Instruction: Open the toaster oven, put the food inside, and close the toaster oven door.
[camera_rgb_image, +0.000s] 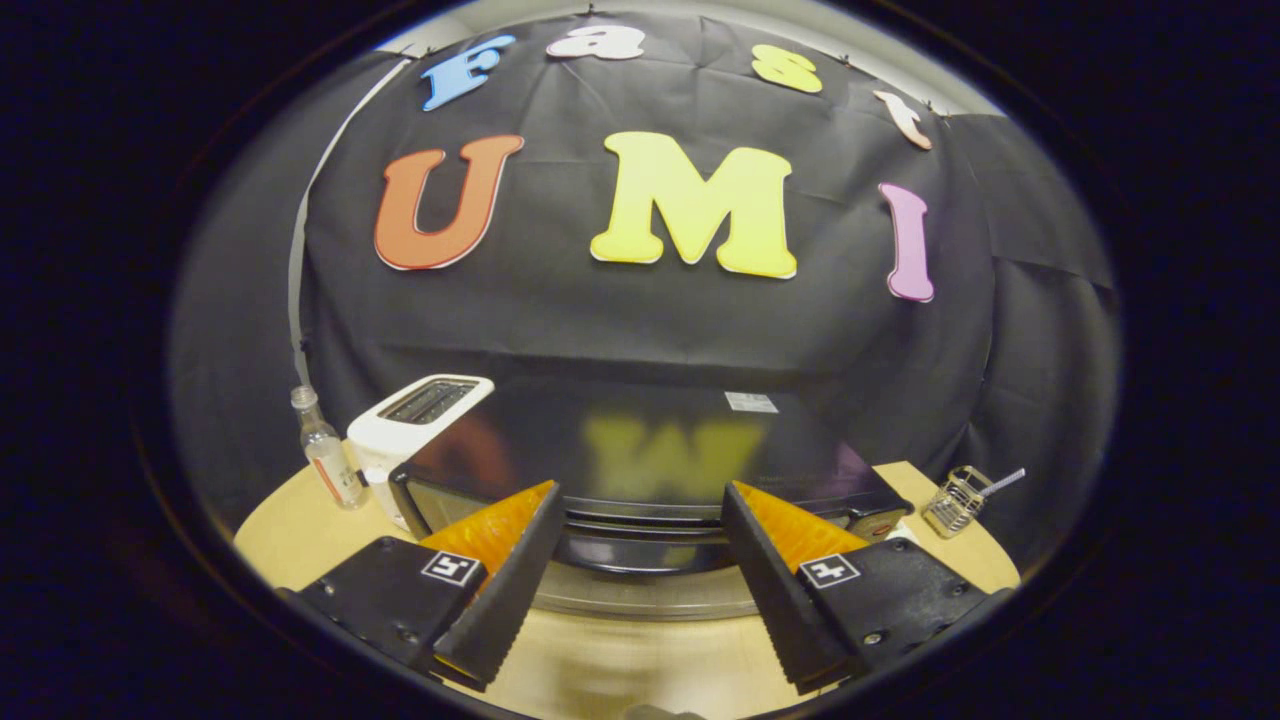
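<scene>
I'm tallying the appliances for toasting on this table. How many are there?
2: a black toaster oven just ahead of the open jaws, and a white slot toaster beside its left end. Others could hide behind it.

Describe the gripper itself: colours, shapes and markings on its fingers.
The gripper has two wedge-shaped fingers that taper toward their tips. Each has an orange, finely ribbed upper face and a black inner face with sawtooth ridges. Behind them sit black blocky mounts with small screws, each bearing a square black-and-white marker. No cables are visible.
</scene>
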